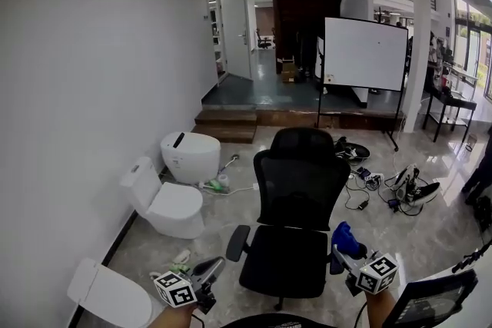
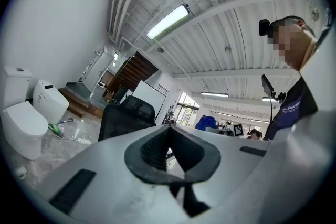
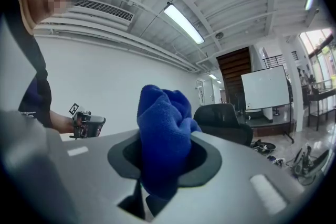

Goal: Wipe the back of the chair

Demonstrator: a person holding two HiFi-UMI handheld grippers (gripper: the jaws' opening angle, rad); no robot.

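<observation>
Right gripper clenched on a bunched blue cloth, wad sticking out past the jaw tips, probably to offer a soft pad for rubbing. Left gripper closed with nothing inside, held low off the left of the seat, seemingly kept free for steadying. Just ahead, black office chair on the tiled floor, seat nearest, mesh back upright beyond it and apart from the cloth, fitting either a wipe to come or one finished.
</observation>
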